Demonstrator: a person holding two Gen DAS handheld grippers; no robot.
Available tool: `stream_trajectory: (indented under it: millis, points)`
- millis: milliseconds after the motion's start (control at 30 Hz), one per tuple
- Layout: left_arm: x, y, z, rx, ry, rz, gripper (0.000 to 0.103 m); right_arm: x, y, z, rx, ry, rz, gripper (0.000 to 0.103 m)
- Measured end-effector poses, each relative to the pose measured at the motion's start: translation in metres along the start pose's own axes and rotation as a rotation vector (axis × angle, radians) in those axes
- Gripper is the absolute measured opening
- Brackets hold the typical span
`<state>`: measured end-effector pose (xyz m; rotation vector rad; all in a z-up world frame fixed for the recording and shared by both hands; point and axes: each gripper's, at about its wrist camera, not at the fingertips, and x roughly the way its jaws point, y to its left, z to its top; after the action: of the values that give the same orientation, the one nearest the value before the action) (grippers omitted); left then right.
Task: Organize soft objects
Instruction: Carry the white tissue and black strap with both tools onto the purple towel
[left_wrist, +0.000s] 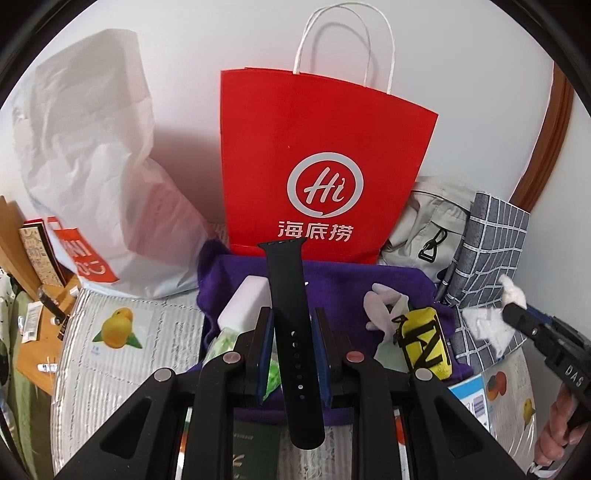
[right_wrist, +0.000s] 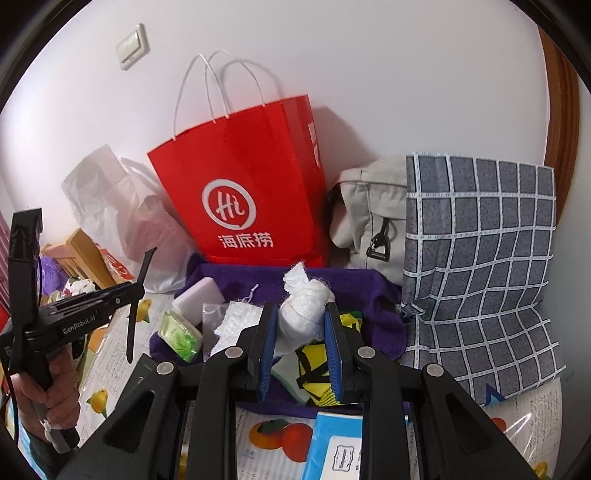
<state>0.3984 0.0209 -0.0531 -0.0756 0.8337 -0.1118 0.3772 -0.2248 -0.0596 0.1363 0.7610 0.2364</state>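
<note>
My left gripper is shut on a black watch strap, held upright above a purple cloth-lined box; the strap also shows in the right wrist view. My right gripper is shut on a white knotted cloth bundle, held over the same purple box. The bundle also shows at the right in the left wrist view. In the box lie a white foam block, a green tissue pack, a yellow pouch and a pale glove.
A red paper bag stands behind the box against the wall. A white plastic bag is at the left, a grey bag and a checked grey cushion at the right. A blue box lies in front.
</note>
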Motion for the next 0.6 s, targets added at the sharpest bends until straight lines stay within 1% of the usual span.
stream_trajectory:
  millis: [300, 600]
  points:
    - [0.03, -0.007, 0.006, 0.015, 0.016, -0.003, 0.02, 0.038, -0.012, -0.01, 0.017, 0.079, 0.001, 0.025]
    - [0.054, -0.003, 0.005, -0.001, 0.029, -0.024, 0.02, 0.044, -0.009, -0.005, -0.009, 0.054, 0.027, 0.025]
